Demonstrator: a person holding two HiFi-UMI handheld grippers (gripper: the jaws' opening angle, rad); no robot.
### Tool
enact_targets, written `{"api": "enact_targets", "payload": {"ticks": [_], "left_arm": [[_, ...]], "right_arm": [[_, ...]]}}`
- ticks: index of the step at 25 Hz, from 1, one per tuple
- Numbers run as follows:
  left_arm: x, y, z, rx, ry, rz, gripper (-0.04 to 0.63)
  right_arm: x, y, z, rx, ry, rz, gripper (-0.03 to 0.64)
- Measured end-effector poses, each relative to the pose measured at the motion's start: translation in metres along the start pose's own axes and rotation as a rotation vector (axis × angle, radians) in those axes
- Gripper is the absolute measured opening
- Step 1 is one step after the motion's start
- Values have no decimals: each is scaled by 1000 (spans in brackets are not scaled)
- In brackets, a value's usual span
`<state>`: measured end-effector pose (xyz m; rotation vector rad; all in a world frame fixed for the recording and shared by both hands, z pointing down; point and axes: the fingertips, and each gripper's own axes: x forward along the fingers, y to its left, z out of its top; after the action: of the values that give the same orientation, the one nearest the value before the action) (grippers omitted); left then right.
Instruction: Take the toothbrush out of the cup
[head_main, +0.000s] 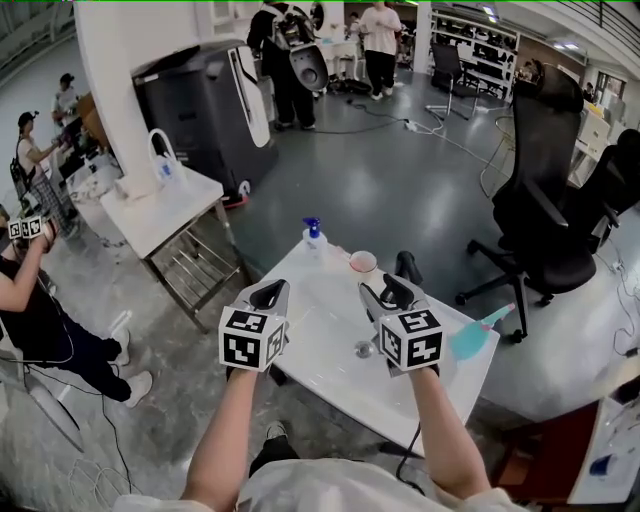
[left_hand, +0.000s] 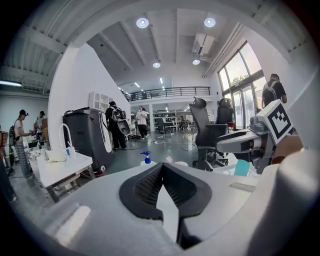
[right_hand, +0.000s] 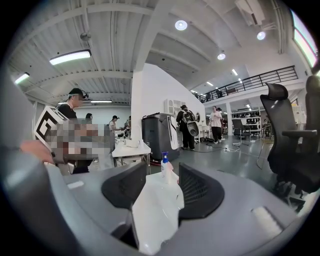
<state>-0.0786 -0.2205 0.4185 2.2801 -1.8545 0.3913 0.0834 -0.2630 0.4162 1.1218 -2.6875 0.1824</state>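
Since the cup (head_main: 363, 262) stands at the far edge of the white worktop (head_main: 322, 345), just beside a blue-capped spray bottle (head_main: 314, 232), both tools hang short of it over the near half, pointed forward and slightly down as if lined up for a reach. The right gripper (head_main: 393, 292) has its fingers spread wide with nothing between them but the view ahead, which reads as readiness to take the toothbrush. The left gripper (head_main: 270, 293) has its fingers pressed together at the tips and empty (probably idle, or meant to steady the cup). The toothbrush itself is too small to be sure of. A pinkish sliver (left_hand: 169, 159) at the cup's rim in the left gripper view may be it, so I judge it not yet out.
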Motion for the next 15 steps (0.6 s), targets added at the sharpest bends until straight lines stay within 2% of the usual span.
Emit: {"api": "enact_targets", "payload": {"ticks": [7, 15], "left_arm": [[43, 22, 7, 6, -17, -67, 3], [101, 41, 24, 40, -18, -213, 3]], "right_arm": [[29, -15, 5, 15, -8, -68, 189], [57, -39, 11, 45, -1, -218, 189]]}}
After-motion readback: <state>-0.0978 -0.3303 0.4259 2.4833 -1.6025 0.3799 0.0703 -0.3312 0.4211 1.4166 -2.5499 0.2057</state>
